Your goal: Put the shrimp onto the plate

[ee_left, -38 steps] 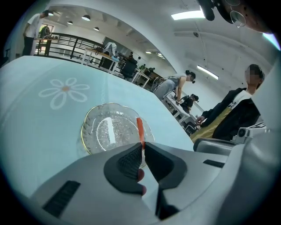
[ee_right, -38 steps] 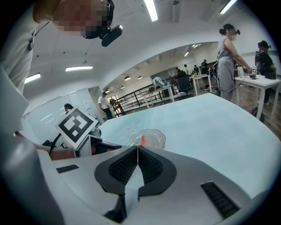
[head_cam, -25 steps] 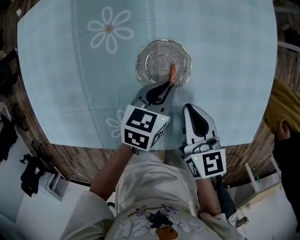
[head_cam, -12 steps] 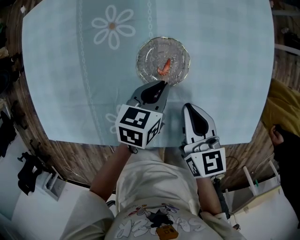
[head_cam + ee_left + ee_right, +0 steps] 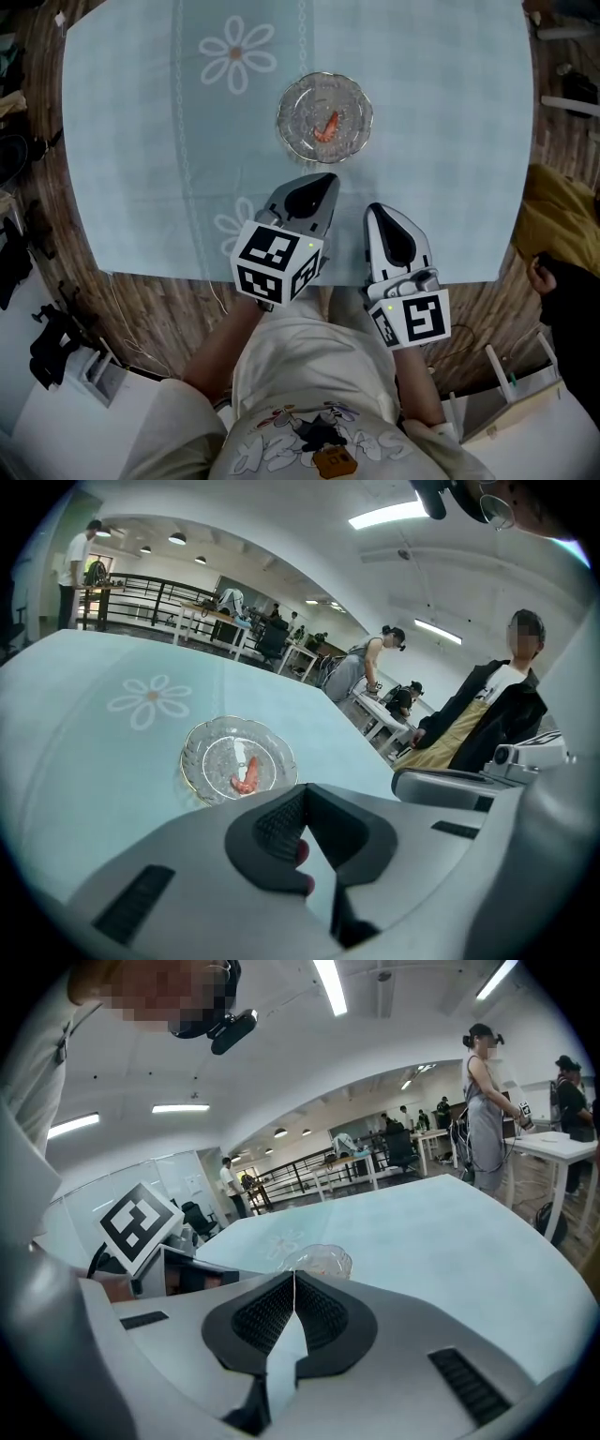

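A glass plate (image 5: 361, 98) is seen in the head view on a pale blue tablecloth (image 5: 450, 112), and the shrimp (image 5: 326, 127) is laid inside it, close to its middle. The left gripper (image 5: 323, 180) is held just near of the plate, apart from it; the right gripper (image 5: 380, 211) is held to its right. In the left gripper view the shrimp is shown clearly in the plate, beyond jaws brought together on nothing. In the right gripper view only the plate's rim is seen past closed, empty jaws; the shrimp is hidden. People (image 5: 483, 1101) at far desks are shown only in the gripper views.
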Available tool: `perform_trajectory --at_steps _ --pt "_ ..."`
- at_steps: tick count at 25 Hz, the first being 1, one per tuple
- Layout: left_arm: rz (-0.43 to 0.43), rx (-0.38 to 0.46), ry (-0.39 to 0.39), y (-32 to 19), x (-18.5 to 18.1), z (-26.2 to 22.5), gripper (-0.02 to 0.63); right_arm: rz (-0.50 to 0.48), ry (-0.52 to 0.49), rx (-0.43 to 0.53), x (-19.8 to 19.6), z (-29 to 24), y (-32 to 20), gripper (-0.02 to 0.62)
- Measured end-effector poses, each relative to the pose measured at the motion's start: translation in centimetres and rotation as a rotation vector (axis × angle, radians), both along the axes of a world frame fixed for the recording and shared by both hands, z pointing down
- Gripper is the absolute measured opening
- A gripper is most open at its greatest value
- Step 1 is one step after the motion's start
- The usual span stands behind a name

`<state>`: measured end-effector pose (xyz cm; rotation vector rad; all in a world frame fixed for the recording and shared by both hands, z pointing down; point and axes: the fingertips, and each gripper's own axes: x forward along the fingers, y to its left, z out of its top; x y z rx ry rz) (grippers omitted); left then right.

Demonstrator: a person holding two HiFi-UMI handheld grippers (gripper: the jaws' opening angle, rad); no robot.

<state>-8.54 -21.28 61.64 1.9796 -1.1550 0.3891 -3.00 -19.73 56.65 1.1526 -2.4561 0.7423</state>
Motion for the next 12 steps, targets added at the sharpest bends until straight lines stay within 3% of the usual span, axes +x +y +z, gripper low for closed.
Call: perform_trajectory --at_steps 6,12 --pt "-0.073 0.049 0.000 1.8 -0.5 -3.6 0.008 -0.003 0.002 0.035 1.1 -2.5 0.9 0.025" --pt "-0.067 0.098 -0.002 4.0 -0.4 -6.8 0.008 -0.012 -0.006 0.079 1.3 -5.8 1.3 0.025"
